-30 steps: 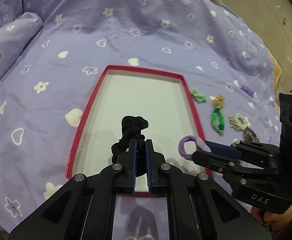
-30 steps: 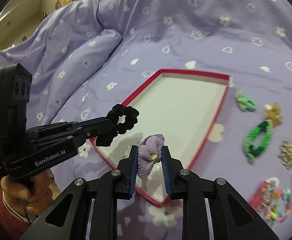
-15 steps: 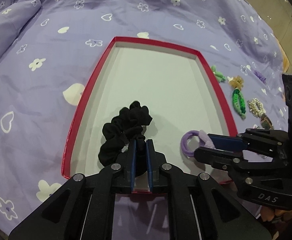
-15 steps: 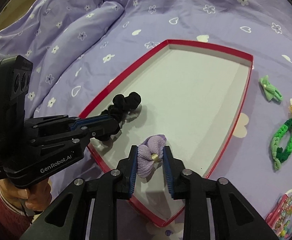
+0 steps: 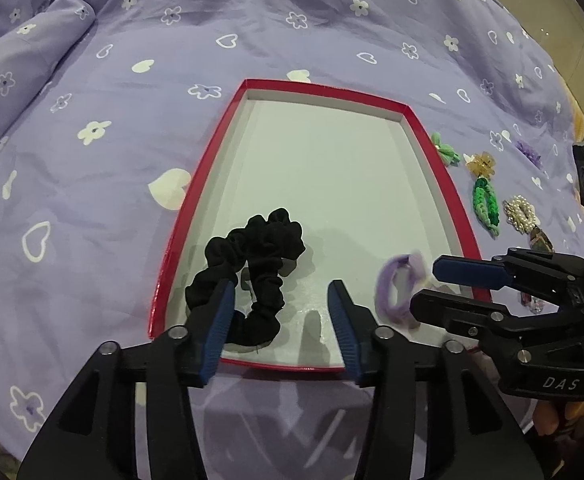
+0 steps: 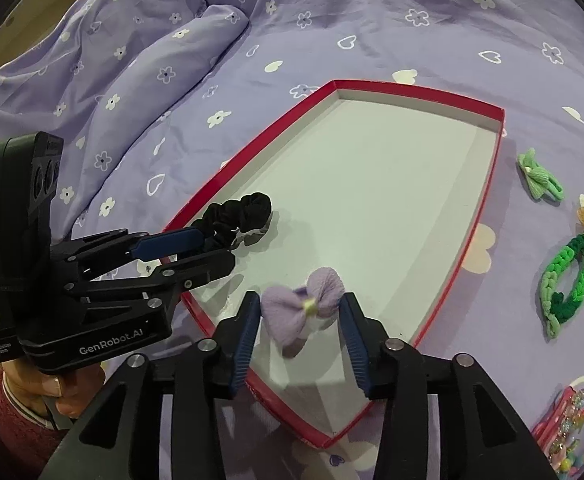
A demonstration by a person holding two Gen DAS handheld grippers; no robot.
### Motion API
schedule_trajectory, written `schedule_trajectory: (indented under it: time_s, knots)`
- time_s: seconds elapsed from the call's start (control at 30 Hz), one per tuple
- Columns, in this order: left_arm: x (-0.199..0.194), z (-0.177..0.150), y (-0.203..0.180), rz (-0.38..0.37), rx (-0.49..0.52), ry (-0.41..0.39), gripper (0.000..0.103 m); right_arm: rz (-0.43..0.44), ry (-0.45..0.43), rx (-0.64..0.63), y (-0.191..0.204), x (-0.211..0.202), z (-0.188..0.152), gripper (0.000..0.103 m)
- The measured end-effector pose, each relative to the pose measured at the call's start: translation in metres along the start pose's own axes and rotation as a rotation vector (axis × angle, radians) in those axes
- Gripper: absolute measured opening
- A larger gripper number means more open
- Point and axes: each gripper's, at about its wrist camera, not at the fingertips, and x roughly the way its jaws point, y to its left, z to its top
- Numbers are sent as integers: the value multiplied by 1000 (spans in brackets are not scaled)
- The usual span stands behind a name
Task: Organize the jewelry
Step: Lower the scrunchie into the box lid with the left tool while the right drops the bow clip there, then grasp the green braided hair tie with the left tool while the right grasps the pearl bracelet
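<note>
Two hair ties going into the red box

The left gripper (image 5: 280,312) is wide open, black scrunchie (image 5: 252,268) lying in the red box (image 5: 324,94). The right gripper (image 6: 300,332) is wide open too – purple bow tie (image 6: 304,312) looks blurry, dropping. Lift both straight up – don't snag.

Both handheld grippers held low and side by side, pointing forward: the left gripper (image 5: 282,294) with its jaws spread wide, the right gripper (image 6: 300,308) likewise parted, each gripped from below by a hand (image 6: 66,390) at its handle.
</note>
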Motion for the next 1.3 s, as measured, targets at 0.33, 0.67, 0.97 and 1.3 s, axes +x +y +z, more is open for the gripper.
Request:
schedule_trajectory:
  time_s: [0.33, 0.67, 0.97, 1.3]
  knots:
    - [-22, 3, 0, -7, -44, -38, 71, -2, -65, 40, -5, -30, -9, 55]
    - [-26, 16, -34, -61, -17, -54, 80, -90, -213, 152, -49, -89, -28, 59]
    - [-29, 33, -75, -95, 57, -73, 80, -189, -282, 252, -104, -127, -45, 59]
    - [-16, 46, -127, -148, 146, -64, 80, -295, -310, 334, -158, -155, -64, 59]
